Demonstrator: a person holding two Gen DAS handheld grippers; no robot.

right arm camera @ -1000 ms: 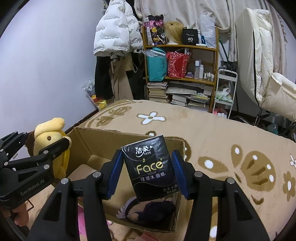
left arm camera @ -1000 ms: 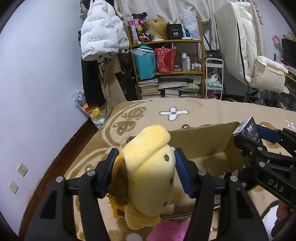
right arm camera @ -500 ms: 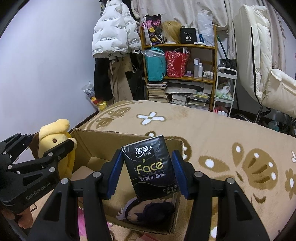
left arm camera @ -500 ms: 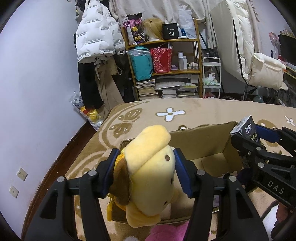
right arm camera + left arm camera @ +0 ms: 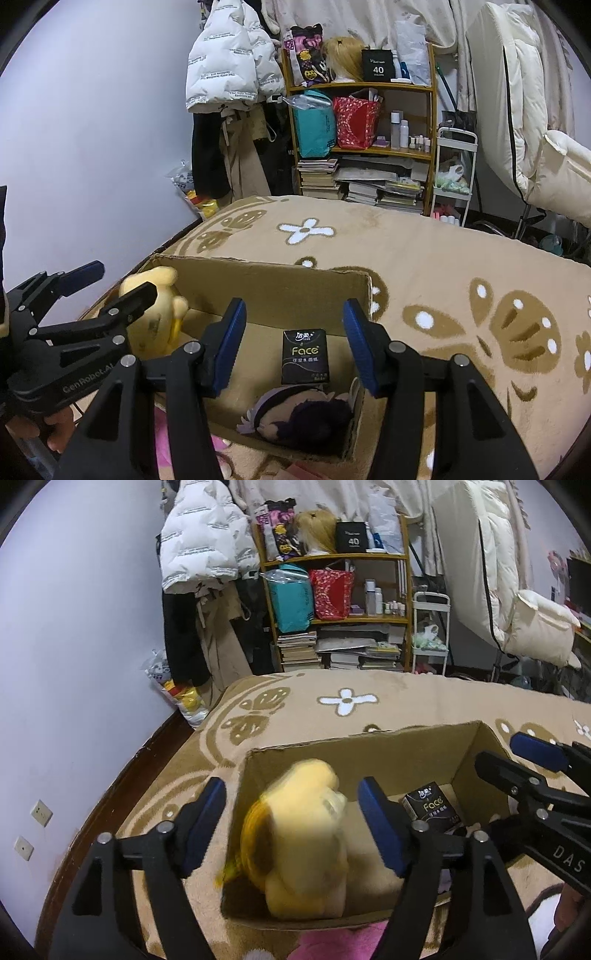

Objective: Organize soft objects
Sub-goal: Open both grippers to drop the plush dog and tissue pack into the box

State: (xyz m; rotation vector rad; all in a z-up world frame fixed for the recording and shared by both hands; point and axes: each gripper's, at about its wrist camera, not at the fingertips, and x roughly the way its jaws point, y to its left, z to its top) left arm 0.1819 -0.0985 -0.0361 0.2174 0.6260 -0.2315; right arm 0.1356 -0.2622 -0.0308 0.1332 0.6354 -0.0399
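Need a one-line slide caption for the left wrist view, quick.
Left gripper, jaws just opened, drops the blurred yellow plush dog into the cardboard box beside a black tissue pack.

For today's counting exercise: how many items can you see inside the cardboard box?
3: yellow plush at the left end, black tissue pack on the floor, dark-haired plush by the near wall. More may be hidden.

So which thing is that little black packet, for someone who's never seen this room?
Find the open cardboard box on the tan flowered blanket. On its floor lies the tissue pack, beyond a dark-haired plush. It alone is black, flat-sided and printed "Face".
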